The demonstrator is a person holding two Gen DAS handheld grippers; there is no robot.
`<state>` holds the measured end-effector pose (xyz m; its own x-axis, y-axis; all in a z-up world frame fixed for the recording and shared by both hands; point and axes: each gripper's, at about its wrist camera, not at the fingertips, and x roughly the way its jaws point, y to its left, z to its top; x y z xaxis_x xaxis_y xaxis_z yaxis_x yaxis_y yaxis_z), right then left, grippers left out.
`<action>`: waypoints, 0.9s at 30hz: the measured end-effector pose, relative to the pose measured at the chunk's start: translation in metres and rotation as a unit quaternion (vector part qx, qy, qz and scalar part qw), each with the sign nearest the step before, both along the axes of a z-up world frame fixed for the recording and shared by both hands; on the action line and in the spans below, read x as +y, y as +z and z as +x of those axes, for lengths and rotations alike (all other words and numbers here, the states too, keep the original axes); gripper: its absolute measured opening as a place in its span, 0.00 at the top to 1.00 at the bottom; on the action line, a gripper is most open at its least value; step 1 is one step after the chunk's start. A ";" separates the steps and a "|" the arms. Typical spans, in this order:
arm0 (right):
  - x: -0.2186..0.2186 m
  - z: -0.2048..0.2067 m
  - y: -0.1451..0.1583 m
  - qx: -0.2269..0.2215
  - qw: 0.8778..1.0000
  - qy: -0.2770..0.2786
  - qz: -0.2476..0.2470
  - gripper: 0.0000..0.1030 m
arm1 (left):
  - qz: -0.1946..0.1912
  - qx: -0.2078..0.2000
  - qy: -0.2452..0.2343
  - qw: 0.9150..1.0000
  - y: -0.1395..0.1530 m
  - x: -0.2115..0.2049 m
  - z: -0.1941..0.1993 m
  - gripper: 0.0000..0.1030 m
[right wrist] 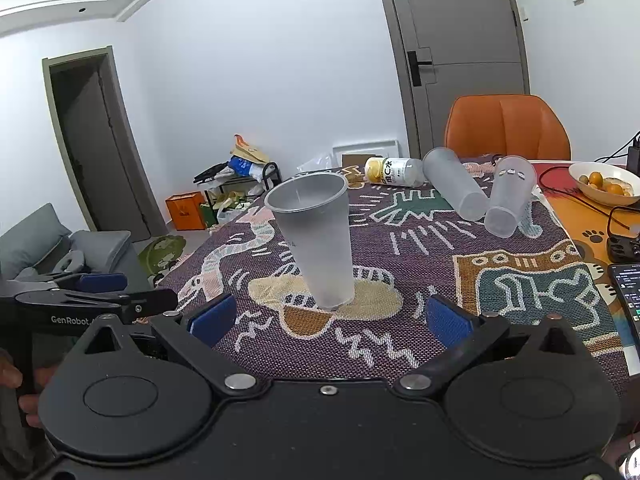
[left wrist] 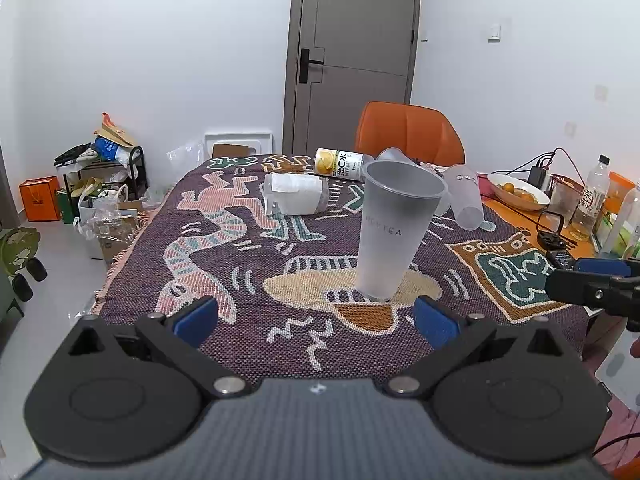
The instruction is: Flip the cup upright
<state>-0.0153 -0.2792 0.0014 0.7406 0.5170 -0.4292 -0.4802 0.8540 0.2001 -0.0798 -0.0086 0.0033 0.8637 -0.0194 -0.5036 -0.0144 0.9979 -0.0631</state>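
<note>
A frosted grey plastic cup [left wrist: 390,232] stands upright, mouth up, on the patterned cloth [left wrist: 240,264]; it also shows in the right wrist view [right wrist: 320,240]. My left gripper [left wrist: 316,320] is open and empty, just short of the cup's base, with blue pads wide apart. My right gripper [right wrist: 328,320] is open and empty, also just in front of the cup. Each gripper shows at the edge of the other's view: the right one [left wrist: 592,280] and the left one [right wrist: 96,296].
Two more frosted cups [right wrist: 454,188] [right wrist: 508,200] lie on their sides at the back, beside a yellow-labelled bottle [right wrist: 394,171] and a lying white jar [left wrist: 296,194]. An orange chair [left wrist: 408,132] stands behind. A fruit bowl [right wrist: 606,182], bottles, cables and a phone [right wrist: 628,292] crowd the right side.
</note>
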 end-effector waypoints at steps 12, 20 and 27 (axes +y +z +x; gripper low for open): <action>0.001 0.000 0.000 -0.001 1.000 -0.001 -0.001 0.00 | 0.000 0.000 0.001 1.000 0.000 0.000 0.000 0.00; 0.000 0.000 0.000 -0.002 1.000 -0.001 -0.002 0.00 | -0.001 0.000 0.001 1.000 0.000 0.000 0.000 0.00; 0.000 0.002 -0.001 -0.001 1.000 -0.002 -0.004 0.00 | 0.000 0.003 0.001 1.000 -0.001 0.001 0.000 0.00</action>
<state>-0.0136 -0.2791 0.0008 0.7441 0.5102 -0.4313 -0.4765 0.8578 0.1927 -0.0798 -0.0080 0.0020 0.8606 -0.0165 -0.5090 -0.0176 0.9979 -0.0622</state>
